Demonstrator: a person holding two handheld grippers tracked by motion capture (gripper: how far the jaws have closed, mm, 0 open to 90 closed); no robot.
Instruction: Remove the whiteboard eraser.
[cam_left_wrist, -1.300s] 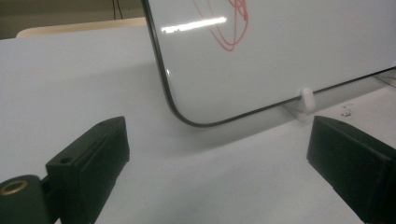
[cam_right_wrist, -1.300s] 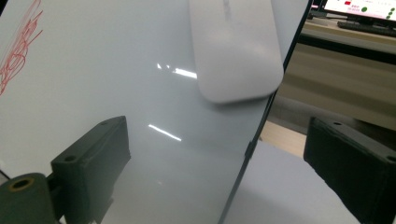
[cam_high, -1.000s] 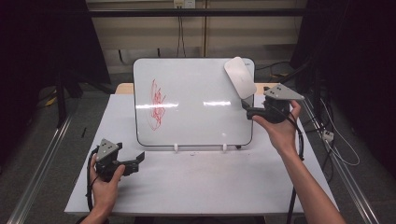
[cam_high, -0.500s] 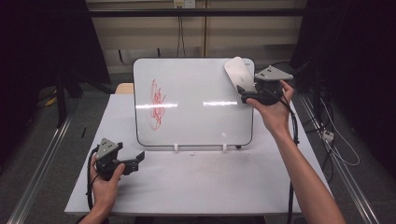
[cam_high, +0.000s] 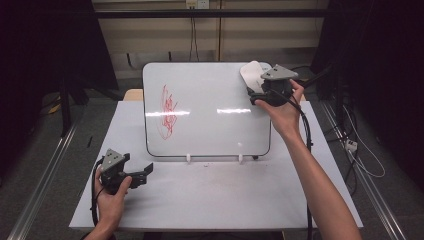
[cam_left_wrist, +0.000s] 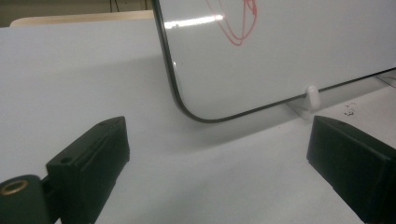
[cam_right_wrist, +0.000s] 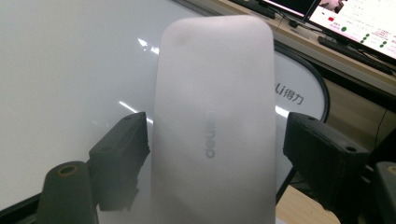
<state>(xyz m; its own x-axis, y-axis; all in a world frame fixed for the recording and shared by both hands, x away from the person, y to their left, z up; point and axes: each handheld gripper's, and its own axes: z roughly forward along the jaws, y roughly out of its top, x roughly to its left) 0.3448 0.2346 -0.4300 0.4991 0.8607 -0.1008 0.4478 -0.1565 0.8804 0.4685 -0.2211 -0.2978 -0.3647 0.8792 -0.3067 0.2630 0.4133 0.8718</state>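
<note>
A whiteboard (cam_high: 215, 115) stands tilted on the white table (cam_high: 215, 195), with a red scribble (cam_high: 167, 112) on its left half. A white eraser (cam_high: 250, 74) sticks to its top right corner. My right gripper (cam_high: 254, 91) reaches in from the right. Its jaws have just been closing with the eraser (cam_right_wrist: 212, 93) between them. In the right gripper view the left jaw meets the eraser's edge, and a thin gap shows at the right jaw. My left gripper (cam_high: 145, 172) rests open and empty on the table, at the board's lower left corner (cam_left_wrist: 187, 109).
Two small white feet (cam_high: 189, 158) prop up the board's lower edge. Specks of dust (cam_left_wrist: 348, 108) lie on the table in front of it. Cables (cam_high: 360, 155) trail on the floor to the right. Monitors (cam_right_wrist: 355, 23) stand behind the board.
My right hand has moved left and up the picture to the eraser at the board's top right corner, and its jaws have narrowed around it. The left hand has stayed in place.
</note>
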